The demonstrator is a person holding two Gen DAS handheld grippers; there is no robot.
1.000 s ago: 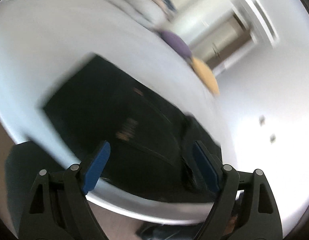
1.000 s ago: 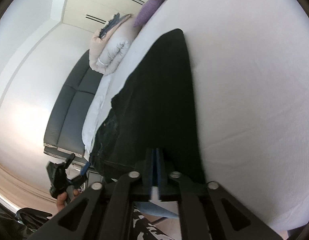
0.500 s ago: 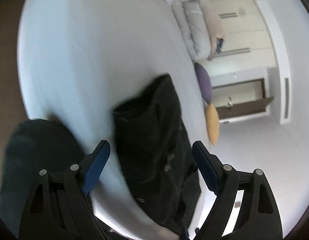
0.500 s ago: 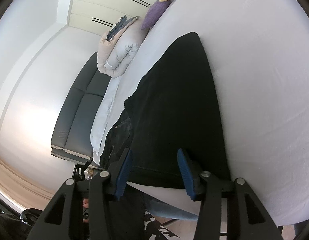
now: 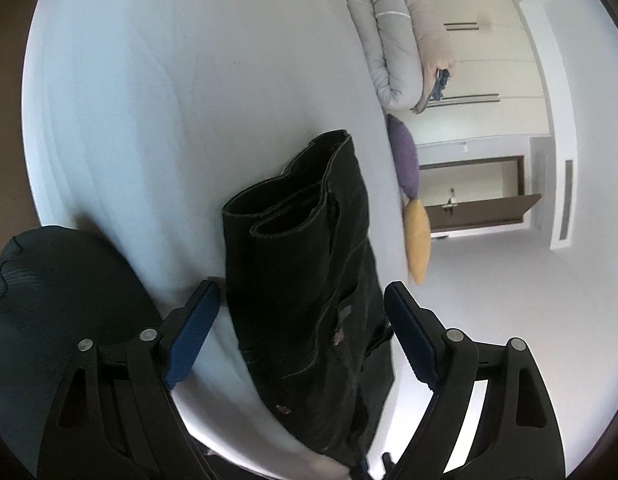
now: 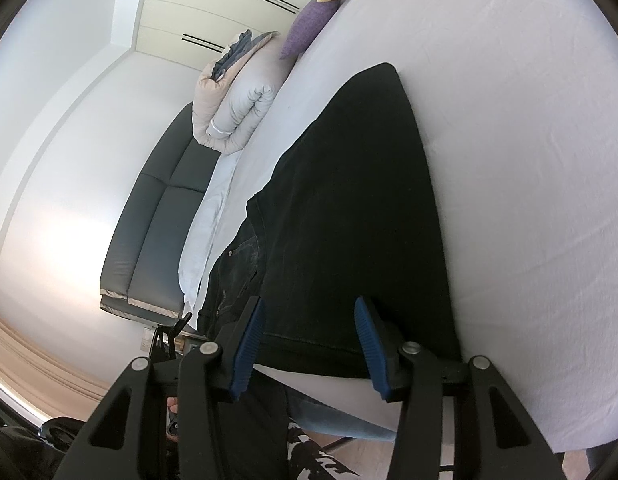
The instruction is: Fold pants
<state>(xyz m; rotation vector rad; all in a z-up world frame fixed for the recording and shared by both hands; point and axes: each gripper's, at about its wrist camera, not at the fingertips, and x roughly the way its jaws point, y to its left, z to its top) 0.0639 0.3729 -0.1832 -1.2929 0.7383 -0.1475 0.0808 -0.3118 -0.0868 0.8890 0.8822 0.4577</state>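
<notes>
Black pants (image 5: 309, 280) lie folded lengthwise on the white bed sheet (image 5: 169, 100), with the two leg hems (image 5: 285, 216) stacked and facing the left wrist camera. My left gripper (image 5: 301, 286) hovers open over the near part of the pants, its blue pads wide on either side and touching nothing. In the right wrist view the pants (image 6: 357, 200) stretch away as one dark strip. My right gripper (image 6: 309, 300) is open, with the pants' near edge between its pads and not pinched.
A rolled grey-pink duvet (image 5: 397, 48), a purple cushion (image 5: 405, 156) and a yellow cushion (image 5: 417, 240) line the bed's far side. A dark sofa (image 6: 157, 220) stands past the bed. The person's dark clothing (image 5: 57, 320) fills the lower left. The bed's edge runs just below my right gripper.
My right gripper was shut on the pants' near edge and has opened, leaving it on the sheet. My left gripper rolled and came down towards the hem end of the pants.
</notes>
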